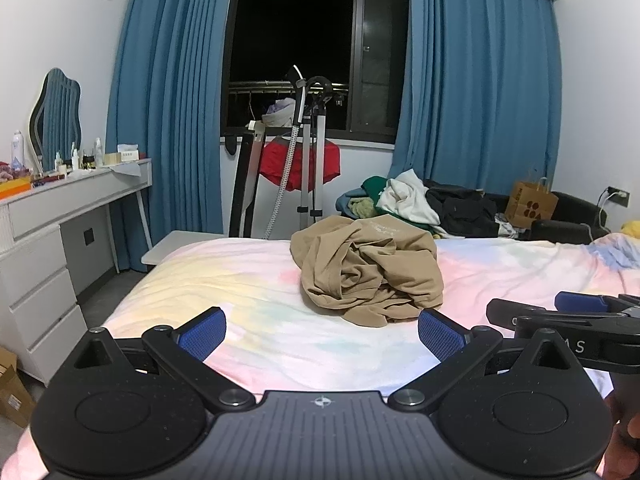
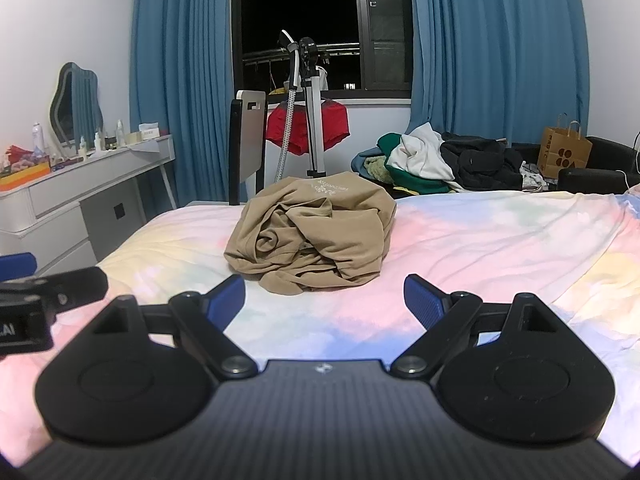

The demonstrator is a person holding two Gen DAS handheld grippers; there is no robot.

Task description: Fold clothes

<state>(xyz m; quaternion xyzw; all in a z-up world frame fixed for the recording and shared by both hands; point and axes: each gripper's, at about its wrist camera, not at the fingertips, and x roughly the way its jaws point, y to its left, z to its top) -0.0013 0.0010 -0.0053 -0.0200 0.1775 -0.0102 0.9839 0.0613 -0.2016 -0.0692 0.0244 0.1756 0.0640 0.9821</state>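
A crumpled tan garment (image 1: pixel 368 270) lies in a heap on the pastel tie-dye bed sheet (image 1: pixel 248 280); it also shows in the right wrist view (image 2: pixel 316 232). My left gripper (image 1: pixel 322 330) is open and empty, held above the sheet just short of the heap. My right gripper (image 2: pixel 324 302) is open and empty, also just short of the heap. The right gripper shows at the right edge of the left wrist view (image 1: pixel 568 312). The left gripper shows at the left edge of the right wrist view (image 2: pixel 52 288).
A pile of other clothes (image 1: pixel 424 204) lies on a dark sofa beyond the bed. A garment steamer stand with a red garment (image 1: pixel 304 160) stands by the window. A white dressing table (image 1: pixel 60 208) is at the left. A brown paper bag (image 1: pixel 530 204) sits at the right.
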